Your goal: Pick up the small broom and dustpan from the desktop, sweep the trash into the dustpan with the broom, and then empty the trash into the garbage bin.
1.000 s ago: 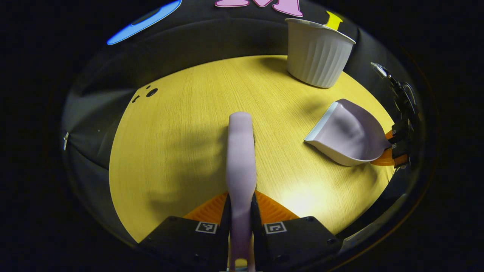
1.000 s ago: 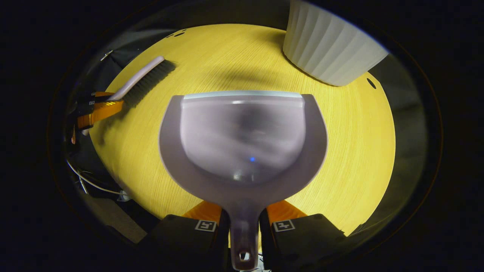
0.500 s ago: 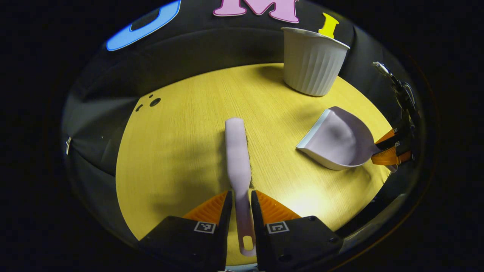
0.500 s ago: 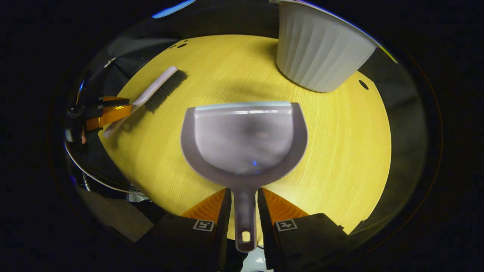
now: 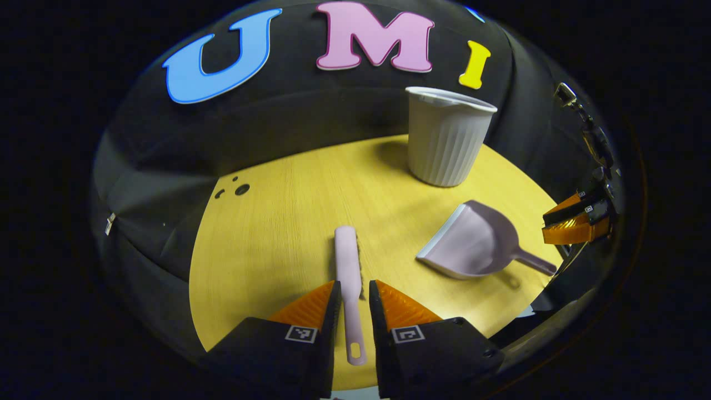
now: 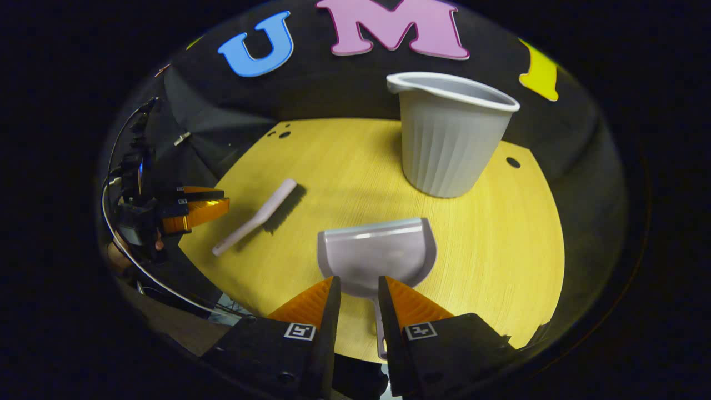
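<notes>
Broom [image 5: 348,269] lies flat on the worktop [image 5: 266,244] near its front edge, handle between the left gripper [image 5: 351,297]'s narrowly parted fingers, untouched. Dustpan [image 6: 376,254] rests likewise before the right gripper [image 6: 356,291], also ungripped; bin [image 6: 449,139] stands by the far edge. Risk, as judged: a careless fingertip could nudge either handle over the near edge.

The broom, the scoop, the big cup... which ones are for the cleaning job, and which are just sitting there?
For the job:
- broom, lying on the desk
- dustpan, lying on the desk
- white ribbed bin, standing upright behind them
- left tongs and right tongs, both open, holding nothing

Just there:
- yellow desk
- no trash can be made out on it
</notes>
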`<state>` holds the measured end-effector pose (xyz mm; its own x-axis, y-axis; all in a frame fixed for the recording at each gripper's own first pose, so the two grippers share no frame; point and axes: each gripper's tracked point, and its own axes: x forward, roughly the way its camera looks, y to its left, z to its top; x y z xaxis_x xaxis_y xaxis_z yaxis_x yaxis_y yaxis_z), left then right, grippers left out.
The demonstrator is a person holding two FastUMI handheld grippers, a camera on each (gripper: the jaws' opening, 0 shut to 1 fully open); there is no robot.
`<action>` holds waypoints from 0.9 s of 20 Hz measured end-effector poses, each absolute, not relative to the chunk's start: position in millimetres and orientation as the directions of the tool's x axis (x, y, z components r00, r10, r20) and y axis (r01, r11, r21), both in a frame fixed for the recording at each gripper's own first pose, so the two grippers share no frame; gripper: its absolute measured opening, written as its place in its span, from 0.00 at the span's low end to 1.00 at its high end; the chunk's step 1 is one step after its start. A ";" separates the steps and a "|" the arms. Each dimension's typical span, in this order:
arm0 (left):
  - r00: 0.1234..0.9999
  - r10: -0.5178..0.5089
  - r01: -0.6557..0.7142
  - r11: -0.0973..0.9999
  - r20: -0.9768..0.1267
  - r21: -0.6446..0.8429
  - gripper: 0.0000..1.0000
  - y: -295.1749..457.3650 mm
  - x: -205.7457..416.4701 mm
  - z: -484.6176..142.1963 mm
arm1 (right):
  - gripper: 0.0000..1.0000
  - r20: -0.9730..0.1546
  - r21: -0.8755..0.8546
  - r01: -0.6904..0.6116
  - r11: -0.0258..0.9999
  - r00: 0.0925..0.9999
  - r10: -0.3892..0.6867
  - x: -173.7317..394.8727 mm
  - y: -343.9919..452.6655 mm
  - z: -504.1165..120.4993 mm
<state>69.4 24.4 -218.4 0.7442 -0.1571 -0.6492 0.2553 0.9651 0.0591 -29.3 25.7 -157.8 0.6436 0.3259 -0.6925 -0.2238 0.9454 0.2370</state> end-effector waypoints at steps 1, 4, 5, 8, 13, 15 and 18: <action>0.767 -0.180 0.265 0.963 -0.616 0.049 0.34 16.0 72.7 -208.9 | 0.43 -0.662 0.222 -0.214 0.951 0.683 0.308 -25.4 22.2 -147.5; 0.810 -0.249 0.313 0.949 -0.531 0.032 0.34 -7.6 77.9 -178.8 | 0.43 -0.573 0.192 -0.178 0.965 0.778 0.257 -17.6 10.8 -117.4; 0.822 -0.273 0.331 0.943 -0.500 0.027 0.34 -15.3 79.1 -169.4 | 0.43 -0.545 0.191 -0.164 0.968 0.802 0.244 -15.8 9.2 -109.1; 0.848 -0.321 0.367 0.930 -0.422 0.030 0.34 -29.1 80.4 -143.2 | 0.43 -0.478 0.197 -0.110 0.974 0.857 0.193 -5.1 5.0 -91.4; 0.859 -0.385 0.424 0.905 -0.338 0.046 0.34 -47.2 84.9 -112.5 | 0.43 -0.427 0.161 -0.093 0.983 0.891 0.155 4.9 7.0 -78.3; 0.860 -0.385 0.422 0.905 -0.334 0.045 0.36 -47.9 85.7 -112.2 | 0.43 -0.419 0.142 -0.110 0.984 0.894 0.160 5.6 14.0 -73.7; 0.875 -0.373 0.395 0.919 -0.309 0.007 0.34 -46.9 87.5 -108.9 | 0.42 -0.391 0.139 -0.129 0.982 0.904 0.174 -0.1 16.8 -68.1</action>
